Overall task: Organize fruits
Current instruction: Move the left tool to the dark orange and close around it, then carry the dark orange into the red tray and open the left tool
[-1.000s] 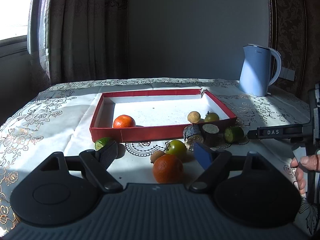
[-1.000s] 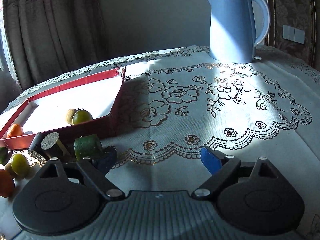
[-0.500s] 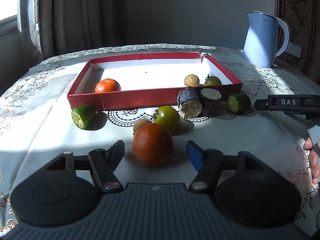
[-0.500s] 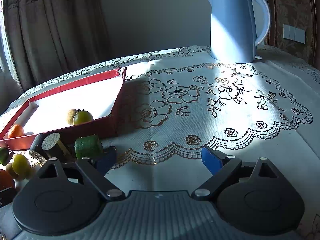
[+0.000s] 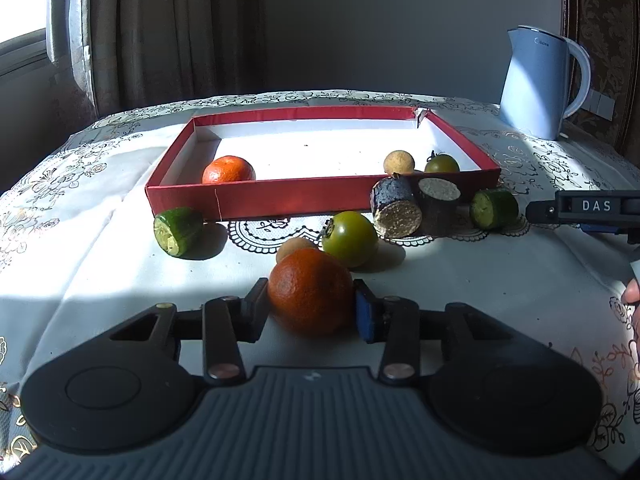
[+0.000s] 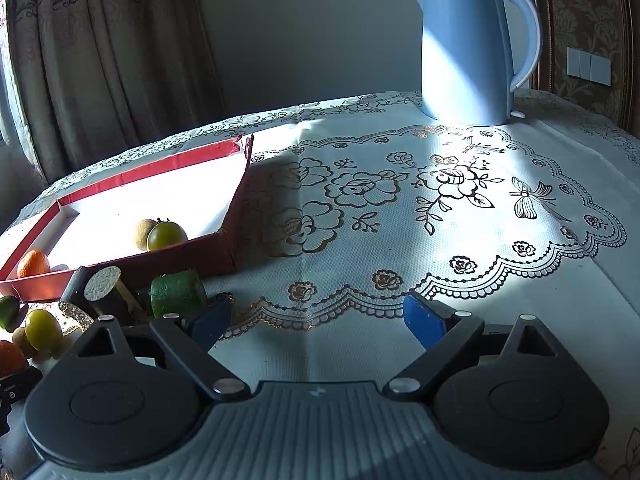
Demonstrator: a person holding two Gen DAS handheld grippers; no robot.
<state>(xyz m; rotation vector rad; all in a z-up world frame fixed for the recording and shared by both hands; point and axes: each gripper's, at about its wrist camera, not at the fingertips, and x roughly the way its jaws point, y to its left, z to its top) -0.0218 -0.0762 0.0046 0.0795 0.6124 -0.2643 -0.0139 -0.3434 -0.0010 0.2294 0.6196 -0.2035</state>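
Sunlight falls across the table (image 5: 460, 288) and its white cloth with gold flower print; the left tongs (image 5: 310, 306) have just been closing and now clamp on a large round orange (image 5: 310, 290), a pad pressed to each flank, the fruit resting on the cloth in front of a shallow red cardboard tray (image 5: 280, 200); a small tan round fruit (image 5: 294, 247) sits just behind the orange, touching it or nearly so, and a green tomato (image 5: 350, 236) lies beside that; a short green cucumber piece (image 5: 178, 231) lies to the left near the tray's front wall; two dark cut stem sections (image 5: 416, 204) lean against the tray's front right corner, with another green cucumber piece (image 5: 494, 209) just right of them; inside the tray sit a smaller orange (image 5: 228, 170) at the front left, plus a tan round fruit (image 5: 399, 162) and a small green tomato (image 5: 441, 164) side by side at the front right; a pale blue electric kettle (image 5: 540, 84) stands well apart at the far right.

Right tongs (image 6: 316, 322) stand wide apart over bare cloth, gripping nothing; the nearer cucumber piece lies just outside their left finger; a fingertip (image 5: 632, 292) of the person shows at the right edge of the left view.
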